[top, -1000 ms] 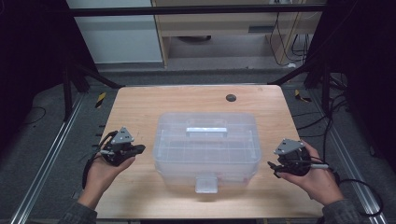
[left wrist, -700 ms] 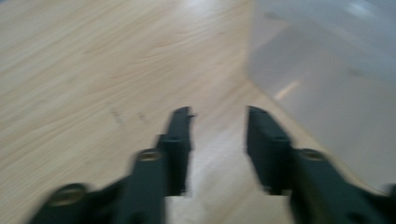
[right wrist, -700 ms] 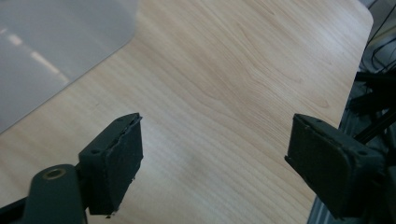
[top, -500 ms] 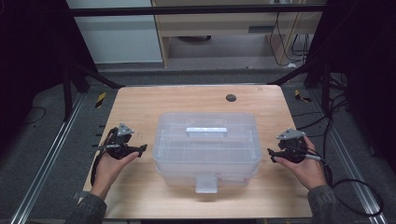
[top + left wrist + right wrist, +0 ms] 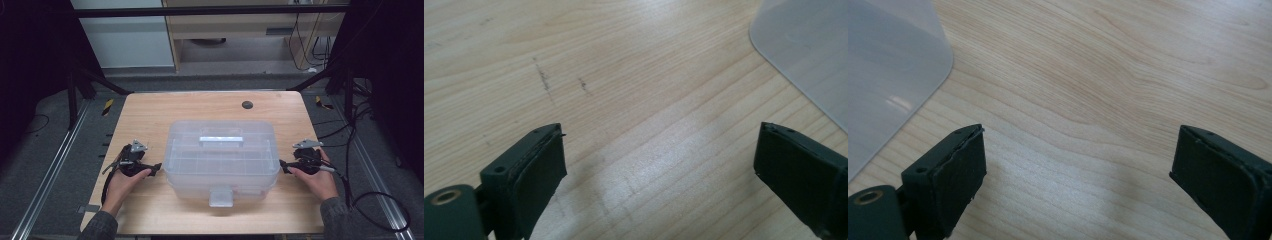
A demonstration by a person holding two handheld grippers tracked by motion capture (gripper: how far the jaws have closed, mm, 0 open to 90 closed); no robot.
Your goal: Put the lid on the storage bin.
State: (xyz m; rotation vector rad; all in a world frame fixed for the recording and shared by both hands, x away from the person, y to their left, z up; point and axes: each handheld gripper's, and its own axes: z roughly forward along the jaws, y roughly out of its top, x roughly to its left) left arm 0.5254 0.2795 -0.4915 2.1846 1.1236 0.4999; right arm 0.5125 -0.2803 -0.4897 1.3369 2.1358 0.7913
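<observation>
On the table (image 5: 150,115): clear lidded storage box (image 5: 222,157), central.
Left hand-held gripper (image 5: 156,167) and right hand-held gripper (image 5: 283,165) flanked the box, jaws wide, empty.

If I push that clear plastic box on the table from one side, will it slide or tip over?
The clear plastic box looks wide and low, so it would probably slide rather than tip. It appears to hold nothing, so it is likely light, and its smooth base on the wooden table should offer little grip. Thin walls may flex under a claw.
</observation>
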